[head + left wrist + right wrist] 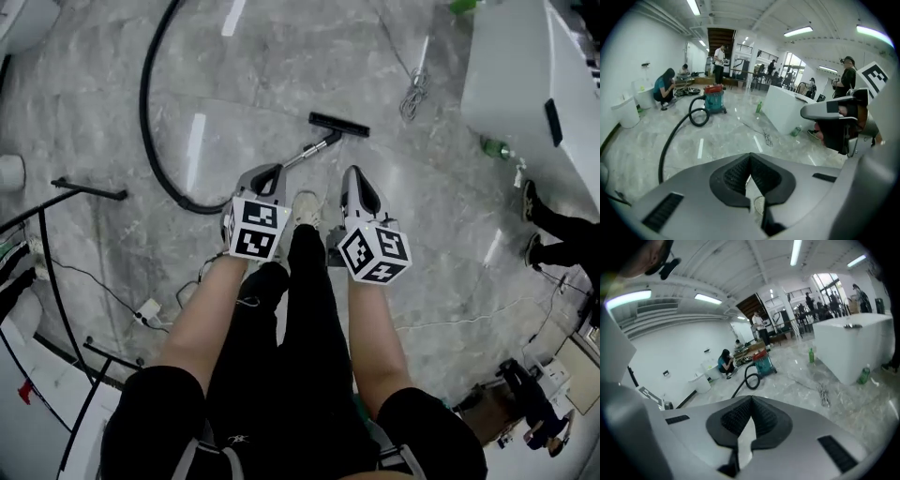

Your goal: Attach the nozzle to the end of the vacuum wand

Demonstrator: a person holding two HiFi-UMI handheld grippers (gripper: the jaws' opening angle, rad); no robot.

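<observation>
1. Left gripper (268, 172) (750, 155): jaws pressed together, nothing between the pads. It is held up in front of the person's body, well clear of the floor (441, 234).
2. Right gripper (354, 174) (751, 400): likewise closed and empty, beside the left one at about the same height.
3. Vacuum wand (309, 152): lies on the floor, ahead of and below both claws. Its long axis runs diagonally, away from the person and to the right. Its near end disappears behind the left gripper, so that hand is the nearer to the shaft.
4. Nozzle (339, 124): on the floor at the wand's far end, set crosswise to it and touching it (it looks already fitted, though the joint is too small to confirm). It lies almost straight ahead of the right gripper, which seems the nearer hand.
5. Hose (147, 112): a black curve sweeping left and away. Any further handling would call for a reach forward and down.
</observation>
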